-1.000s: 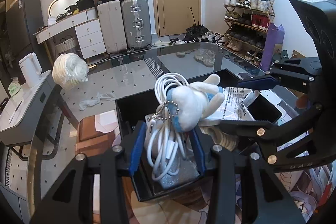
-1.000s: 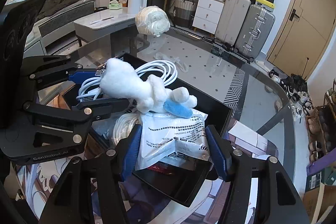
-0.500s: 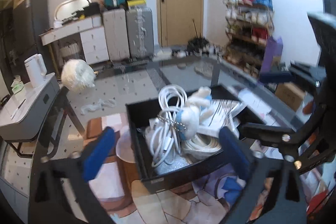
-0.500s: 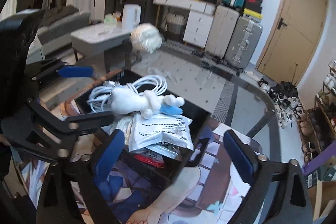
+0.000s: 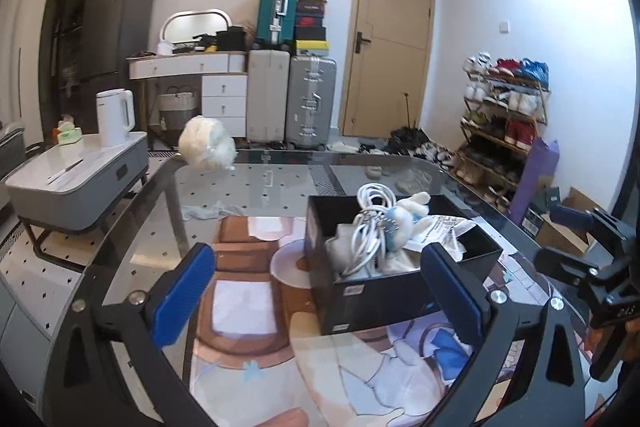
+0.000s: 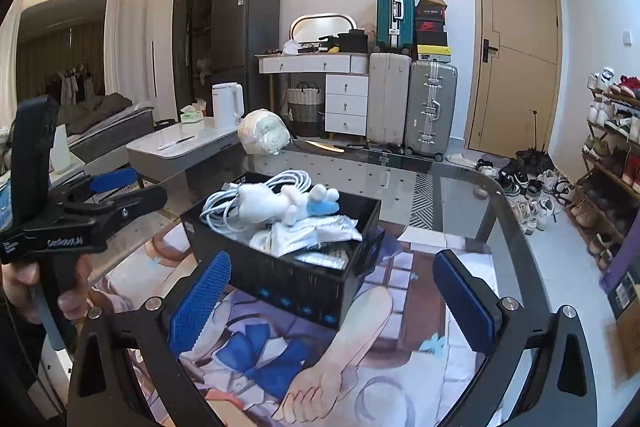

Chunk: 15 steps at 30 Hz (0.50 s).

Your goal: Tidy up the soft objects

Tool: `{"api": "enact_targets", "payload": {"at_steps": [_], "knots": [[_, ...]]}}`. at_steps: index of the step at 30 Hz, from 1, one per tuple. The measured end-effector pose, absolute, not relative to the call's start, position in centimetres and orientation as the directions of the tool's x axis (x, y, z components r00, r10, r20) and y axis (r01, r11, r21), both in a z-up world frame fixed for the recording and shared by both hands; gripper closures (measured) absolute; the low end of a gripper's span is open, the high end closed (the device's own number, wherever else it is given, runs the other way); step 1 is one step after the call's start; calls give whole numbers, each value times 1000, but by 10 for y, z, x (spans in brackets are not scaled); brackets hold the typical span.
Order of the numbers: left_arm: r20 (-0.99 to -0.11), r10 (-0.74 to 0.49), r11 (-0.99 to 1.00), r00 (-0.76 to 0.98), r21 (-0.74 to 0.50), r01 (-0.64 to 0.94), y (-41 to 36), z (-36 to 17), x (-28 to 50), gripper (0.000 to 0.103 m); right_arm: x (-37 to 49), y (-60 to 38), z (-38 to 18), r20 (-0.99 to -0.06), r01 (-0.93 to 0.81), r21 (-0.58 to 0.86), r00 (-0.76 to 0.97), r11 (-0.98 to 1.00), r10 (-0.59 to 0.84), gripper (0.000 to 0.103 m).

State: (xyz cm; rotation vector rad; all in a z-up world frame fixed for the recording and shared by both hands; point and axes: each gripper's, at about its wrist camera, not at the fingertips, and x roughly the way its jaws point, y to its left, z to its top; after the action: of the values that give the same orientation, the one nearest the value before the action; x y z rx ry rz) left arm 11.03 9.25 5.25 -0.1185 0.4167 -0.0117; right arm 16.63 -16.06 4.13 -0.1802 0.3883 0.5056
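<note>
Grippers both backed off vs 1 s ago. Then, left gripper [image 5: 320, 291] was clamped round the white cable coil [image 5: 370, 231] in the black box [image 5: 372, 301], and right gripper [image 6: 340, 299] was pinched on the white packet [image 6: 316, 233]. Now both sit spread wide w/ nothing between the blue pads, held short of the box and above the printed mat [image 6: 320, 359].

Contents stayed put: plush toy [image 6: 288, 201] lies on top of the cable coil, packet just beside it toward the right side, all inside the box. No item hanging over the rim as far as either view shows, tho the pile stands higher than the walls.

Meaning for task, my read: both releases done, soft items are stowed, this box looks finished or close to it. White wrapped bundle [image 5: 207, 143] at the far edge of the glass table [image 5: 280, 175] is apart from the box, poss. the next thing to fetch; can't tell if it counts.
</note>
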Motion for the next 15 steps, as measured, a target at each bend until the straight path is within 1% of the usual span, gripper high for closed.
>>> {"api": "enact_targets", "payload": {"at_steps": [3, 10, 12, 15], "knots": [[-402, 6, 996, 916, -83, -43, 93, 45, 109, 0, 160, -165, 35, -381, -500, -62, 812, 864, 442, 1], [-381, 10, 998, 925, -57, -34, 82, 44, 111, 0, 159, -174, 25, -341, -472, -54, 837, 880, 429, 1], [-386, 18, 999, 922, -33, -33, 76, 43, 110, 0, 160, -175, 22, -342, -467, -57, 839, 882, 422, 1], [-375, 12, 999, 927, -31, -25, 76, 44, 108, 0, 160, -177, 23, -332, -466, -54, 842, 883, 425, 1]]}}
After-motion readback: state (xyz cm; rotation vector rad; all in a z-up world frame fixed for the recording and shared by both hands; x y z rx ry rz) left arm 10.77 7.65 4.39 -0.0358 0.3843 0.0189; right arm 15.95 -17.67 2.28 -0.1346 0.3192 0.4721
